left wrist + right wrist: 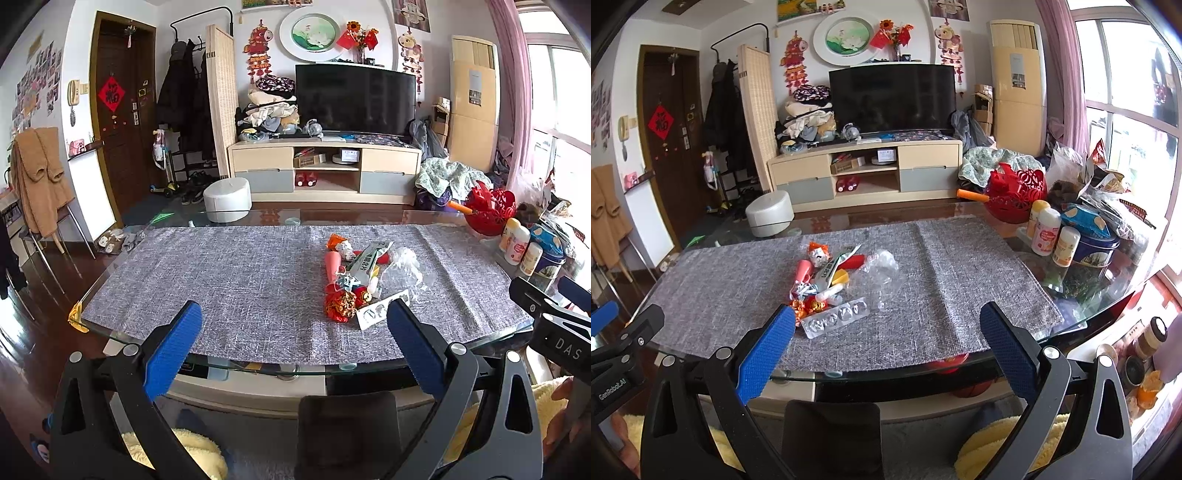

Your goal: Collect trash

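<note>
Left gripper (295, 339) sits low in the frame, its two blue ribbed pads spread wide and holding nothing, poised at the near edge of the glass table (92, 295). Right gripper (886, 339) likewise: two textured blue pads far apart, nothing between them, level with the table edge.

Just beyond, one trash pile (834, 280) lies centre-left in the right view, on the woven grey cloth (960, 277): one clear blister tray (836, 318) nearest, crumpled clear plastic (881, 271) behind, red and orange foil wrappers (340, 304) beside the left gripper's right pad.

Right of frame: three white bottles (1047, 236), one round blue tin (1095, 251), one red openwork basket (1015, 195).
</note>
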Motion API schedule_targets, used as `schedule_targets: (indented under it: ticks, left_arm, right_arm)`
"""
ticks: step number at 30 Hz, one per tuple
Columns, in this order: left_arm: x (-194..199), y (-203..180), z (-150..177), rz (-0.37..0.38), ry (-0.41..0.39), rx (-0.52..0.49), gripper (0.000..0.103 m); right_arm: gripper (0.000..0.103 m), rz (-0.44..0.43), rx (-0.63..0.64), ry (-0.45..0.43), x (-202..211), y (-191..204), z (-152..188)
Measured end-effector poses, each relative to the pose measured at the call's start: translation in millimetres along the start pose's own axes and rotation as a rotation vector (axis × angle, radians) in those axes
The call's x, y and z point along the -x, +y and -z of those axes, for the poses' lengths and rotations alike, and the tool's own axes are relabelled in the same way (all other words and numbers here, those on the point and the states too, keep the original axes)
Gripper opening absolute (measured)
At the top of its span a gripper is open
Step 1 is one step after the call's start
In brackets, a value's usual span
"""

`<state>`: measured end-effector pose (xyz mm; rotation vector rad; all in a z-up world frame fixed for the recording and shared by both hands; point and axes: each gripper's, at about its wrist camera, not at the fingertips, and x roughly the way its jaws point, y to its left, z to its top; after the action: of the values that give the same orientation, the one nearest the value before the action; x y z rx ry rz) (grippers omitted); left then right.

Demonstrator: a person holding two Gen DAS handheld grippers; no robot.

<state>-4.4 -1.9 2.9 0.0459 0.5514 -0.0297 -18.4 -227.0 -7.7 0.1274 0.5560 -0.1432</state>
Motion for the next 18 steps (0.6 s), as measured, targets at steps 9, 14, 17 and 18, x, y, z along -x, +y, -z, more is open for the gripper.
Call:
schedule_targets:
  ticks: [9, 14, 17, 18]
  left_arm:
    - [3.2, -2.7, -1.8, 0.000, -0.003, -0.004, 0.095]
    - [3.1, -4.4, -3.7, 0.001, -0.005, -0.007, 0.095]
    - [3.6, -5.8, -5.5, 0.001, -0.007, -0.009, 0.095]
    - [3.4, -5.3, -5.7, 0.002, -0.006, -0.008, 0.095]
  right_arm:
    - [0.100, 0.001, 0.000, 0.001, 0.3, -0.8, -1.0]
    - [0.100, -0.002, -0.004, 0.001, 0.4, -0.7, -1.8]
    - [0.100, -0.005, -0.005, 0.001, 0.7, -0.2, -1.7]
    - [0.100, -0.004, -0.006, 0.001, 0.6, -0.6, -1.9]
